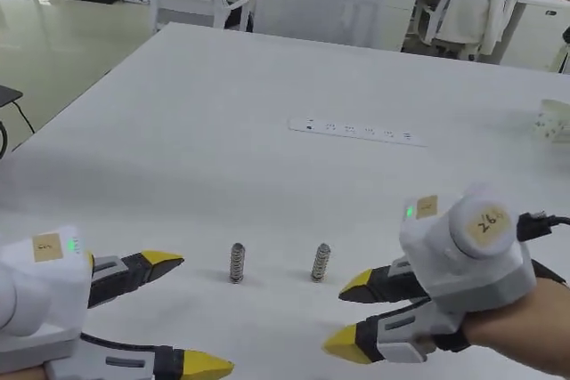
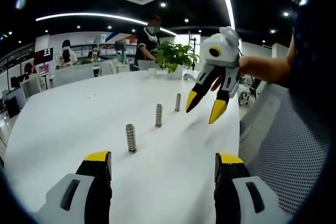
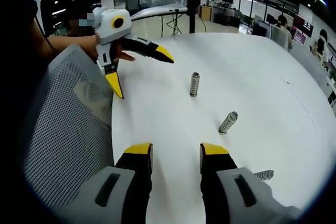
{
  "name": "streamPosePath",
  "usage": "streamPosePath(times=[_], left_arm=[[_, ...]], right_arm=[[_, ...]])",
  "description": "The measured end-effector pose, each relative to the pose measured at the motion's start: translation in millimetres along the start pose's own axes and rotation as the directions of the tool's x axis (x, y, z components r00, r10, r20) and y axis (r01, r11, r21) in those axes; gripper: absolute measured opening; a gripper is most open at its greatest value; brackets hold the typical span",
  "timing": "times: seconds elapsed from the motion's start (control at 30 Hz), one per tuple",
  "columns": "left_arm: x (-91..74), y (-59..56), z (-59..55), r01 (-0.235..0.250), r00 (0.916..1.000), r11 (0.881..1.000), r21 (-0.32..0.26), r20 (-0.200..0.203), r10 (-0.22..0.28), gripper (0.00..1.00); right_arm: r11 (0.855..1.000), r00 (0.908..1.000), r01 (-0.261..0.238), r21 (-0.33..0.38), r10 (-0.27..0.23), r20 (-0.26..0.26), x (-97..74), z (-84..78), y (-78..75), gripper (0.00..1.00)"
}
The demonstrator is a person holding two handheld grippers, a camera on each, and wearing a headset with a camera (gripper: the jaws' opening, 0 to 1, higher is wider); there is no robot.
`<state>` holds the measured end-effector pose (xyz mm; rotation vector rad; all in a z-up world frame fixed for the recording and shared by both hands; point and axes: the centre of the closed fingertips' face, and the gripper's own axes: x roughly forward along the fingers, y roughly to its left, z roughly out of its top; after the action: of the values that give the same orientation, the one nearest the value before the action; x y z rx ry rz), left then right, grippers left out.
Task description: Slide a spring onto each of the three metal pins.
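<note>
Springs [image 1: 237,262] stand between left gripper [image 1: 196,312] and right gripper [image 1: 339,316], both gaping empty; open white table [image 1: 267,86] stretches beyond them.

Left gripper [image 1: 191,313]: white housing; black jaws, yellow tips, grey inserts; square tan sticker [image 1: 46,246] with handwriting; green light [image 1: 72,244]; black cable [image 1: 107,342]. Right gripper [image 1: 340,316]: same build and colours; round tan label [image 1: 487,222], handwritten; black plug lead [image 1: 537,218].

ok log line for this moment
left gripper open, empty | right gripper open, empty | three springs standing in a row on white table
</note>
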<state>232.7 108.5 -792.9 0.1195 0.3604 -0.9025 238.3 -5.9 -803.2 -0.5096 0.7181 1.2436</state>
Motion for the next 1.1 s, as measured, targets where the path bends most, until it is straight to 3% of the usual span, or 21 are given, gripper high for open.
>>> streamPosePath(times=[0.47,1.1], left_arm=[[-0.4,-1.5,2.3,0.005,1.0,1.0,-0.005,0.006,-0.005,0.77],[0.5,-4.6,3.2,0.013,0.9999,1.0,-0.007,0.002,-0.013,0.78]], right_arm=[[0.992,0.9947,0.081,0.095,-0.086,0.056,-34.1,-24.6,-13.5,0.35],[0.967,0.9687,0.185,0.178,-0.209,0.133,-74.7,-62.4,-34.6,0.41]])
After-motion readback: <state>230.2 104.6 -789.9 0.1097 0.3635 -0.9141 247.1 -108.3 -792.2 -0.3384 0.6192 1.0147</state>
